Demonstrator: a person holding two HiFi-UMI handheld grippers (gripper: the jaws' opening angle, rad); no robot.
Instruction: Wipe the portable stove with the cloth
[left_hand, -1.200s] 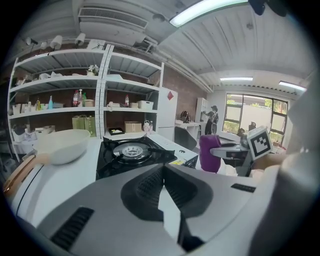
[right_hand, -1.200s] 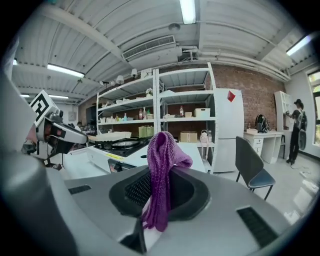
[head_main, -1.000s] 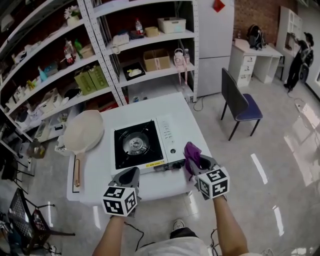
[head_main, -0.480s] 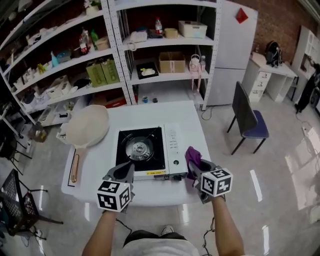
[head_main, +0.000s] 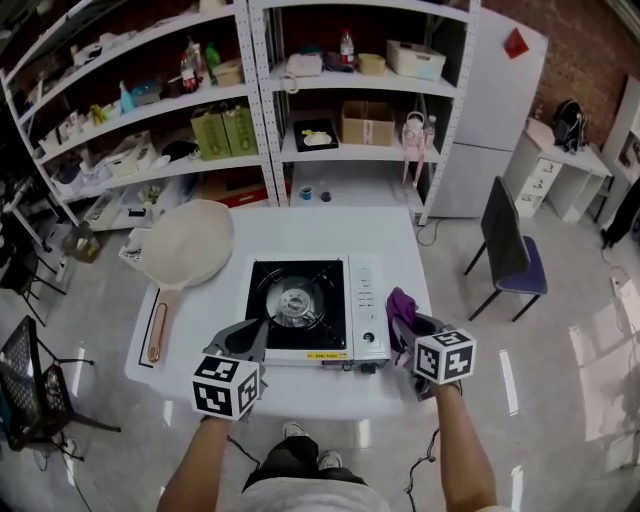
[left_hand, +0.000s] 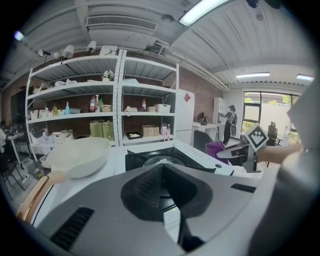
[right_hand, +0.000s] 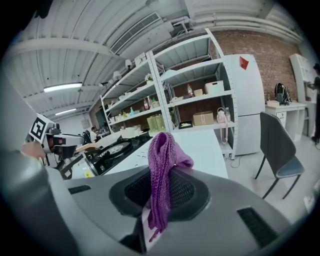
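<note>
Right gripper (head_main: 410, 326): jaws clamped on purple cloth (head_main: 400, 304). A fold stands up above the jaws and a tail hangs down between them. Cloth is off the stove, no contact seen.

Portable stove (head_main: 305, 310): on white table (head_main: 300, 225), long axis running left-right across the person. Burner at left, white control strip at right.

Key relation: stove lies to the left of the cloth and slightly fwd; control strip is the nearest part, just beside the cloth. Right gripper is the nearer one, so a short inward move should reach it.

Left gripper (head_main: 260, 328): jaws together, nothing held, over the stove's front-left corner.

Pan (head_main: 185, 245) sits left of the stove, apart from it
</note>
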